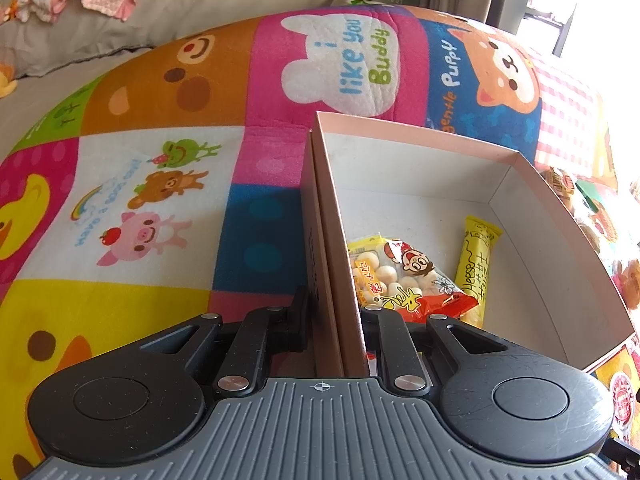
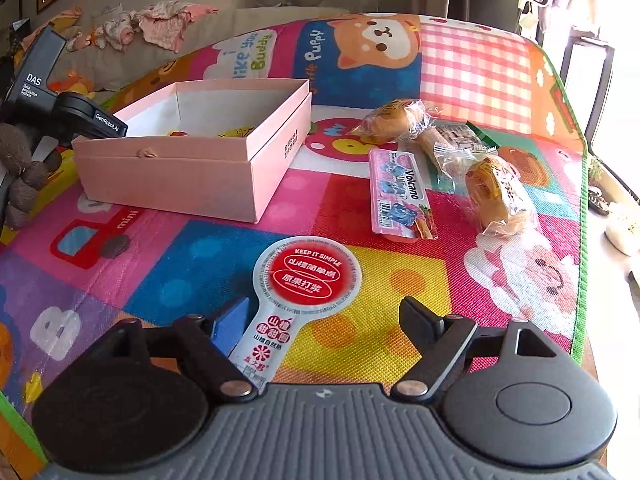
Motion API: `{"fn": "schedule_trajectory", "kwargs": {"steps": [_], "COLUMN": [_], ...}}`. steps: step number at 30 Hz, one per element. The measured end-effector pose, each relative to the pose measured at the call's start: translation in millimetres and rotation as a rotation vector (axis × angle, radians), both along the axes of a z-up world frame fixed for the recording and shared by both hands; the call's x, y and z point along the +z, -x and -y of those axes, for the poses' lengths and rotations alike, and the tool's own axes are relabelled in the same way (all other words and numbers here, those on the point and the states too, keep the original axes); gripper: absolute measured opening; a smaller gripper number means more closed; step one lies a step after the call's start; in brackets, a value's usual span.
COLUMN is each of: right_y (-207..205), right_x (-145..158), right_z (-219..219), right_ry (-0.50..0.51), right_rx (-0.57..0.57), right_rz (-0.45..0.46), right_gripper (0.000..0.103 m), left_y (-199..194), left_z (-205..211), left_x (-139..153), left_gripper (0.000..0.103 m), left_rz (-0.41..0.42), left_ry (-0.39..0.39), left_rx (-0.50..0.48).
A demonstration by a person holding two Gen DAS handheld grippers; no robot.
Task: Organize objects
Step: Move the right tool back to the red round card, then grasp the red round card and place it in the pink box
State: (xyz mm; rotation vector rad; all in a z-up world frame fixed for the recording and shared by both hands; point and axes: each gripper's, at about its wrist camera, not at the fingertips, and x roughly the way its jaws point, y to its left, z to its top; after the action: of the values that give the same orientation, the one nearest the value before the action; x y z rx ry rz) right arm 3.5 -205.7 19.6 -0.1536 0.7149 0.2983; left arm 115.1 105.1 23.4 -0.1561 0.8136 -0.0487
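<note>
A pink open box [image 1: 432,184] sits on a colourful play mat. My left gripper [image 1: 336,320] is shut on the box's near side wall, one finger outside, one inside. In the box lie a red-yellow snack bag [image 1: 404,276] and a yellow cheese stick [image 1: 478,264]. The right wrist view shows the box [image 2: 192,168] at left with the left gripper [image 2: 80,116] on its far side. My right gripper [image 2: 324,320] is open over a white paddle-shaped packet with a red round label [image 2: 304,280]; the packet lies between the fingers, near the left one.
On the mat right of the box lie a pink Volcano packet [image 2: 400,196], two wrapped buns [image 2: 500,192] [image 2: 396,118] and a clear wrapped snack [image 2: 452,148]. The mat's right edge [image 2: 580,208] borders a window sill. A sofa with clothes [image 2: 156,24] stands behind.
</note>
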Motion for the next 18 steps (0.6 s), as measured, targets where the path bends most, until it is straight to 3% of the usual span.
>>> {"fn": "schedule_trajectory", "kwargs": {"steps": [7,10,18], "right_y": [-8,-11,-3], "right_x": [-2,1,24], "right_z": [-3,-5,-7], "right_ry": [-0.043,-0.048,-0.058], "right_rx": [0.044,0.044,0.130], "right_rz": [-0.021,-0.019,-0.076], "right_gripper": [0.080,0.060,0.060], "left_y": [0,0,-1], "left_z": [0,0,1], "left_x": [0,0,1], "left_gripper": [0.017,0.017,0.017], "left_rz": [0.001,0.001,-0.005], "left_ry": [0.000,0.001,-0.010], "left_rx": [0.000,0.001,0.000]}}
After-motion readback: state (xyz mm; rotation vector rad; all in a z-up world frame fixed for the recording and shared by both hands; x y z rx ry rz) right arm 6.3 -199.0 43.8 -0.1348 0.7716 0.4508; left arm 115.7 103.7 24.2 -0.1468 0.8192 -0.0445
